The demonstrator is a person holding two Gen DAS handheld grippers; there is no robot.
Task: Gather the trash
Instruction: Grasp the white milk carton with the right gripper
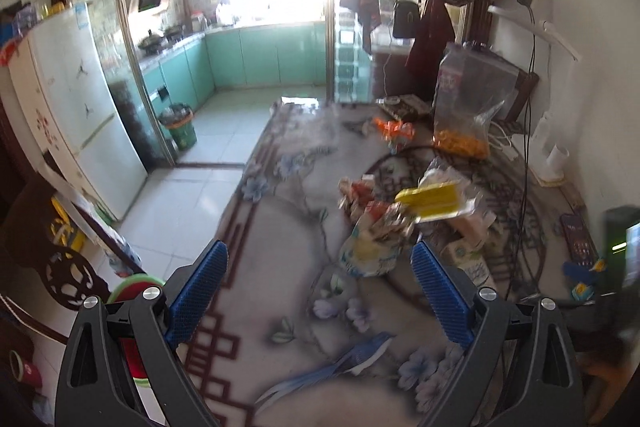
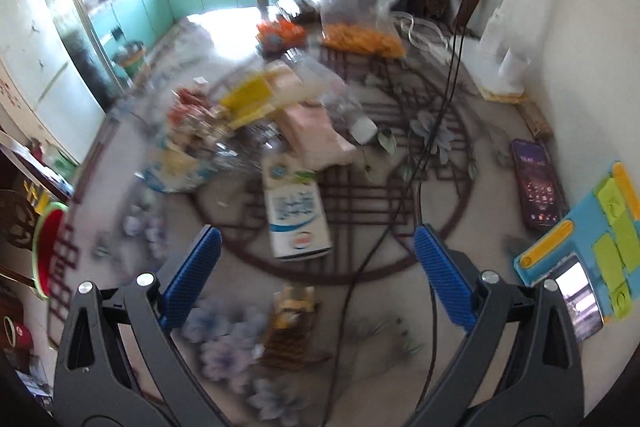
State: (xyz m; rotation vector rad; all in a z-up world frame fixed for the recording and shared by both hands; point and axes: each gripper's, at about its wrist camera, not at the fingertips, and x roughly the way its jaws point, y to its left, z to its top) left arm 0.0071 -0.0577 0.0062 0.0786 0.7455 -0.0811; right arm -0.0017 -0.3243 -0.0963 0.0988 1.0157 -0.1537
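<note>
On the flower-patterned tablecloth (image 2: pixel 400 327), crinkled wrappers (image 2: pixel 188 119) and a yellow packet (image 2: pixel 250 99) form a blurred heap beside a boxy white milk carton (image 2: pixel 298 211) (lying flat). The left gripper (image 1: pixel 320 279) and right gripper (image 2: pixel 318 261) both gape wide, ribbed blue pads (image 2: pixel 192 279) holding nothing, above the cloth.

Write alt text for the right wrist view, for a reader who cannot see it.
The open right claw hovers over a floral-patterned table littered with trash: a white and blue carton lies ahead between its blue fingers, with a blurred heap of wrappers beyond. A phone lies at right, and a black cable crosses the table.
</note>
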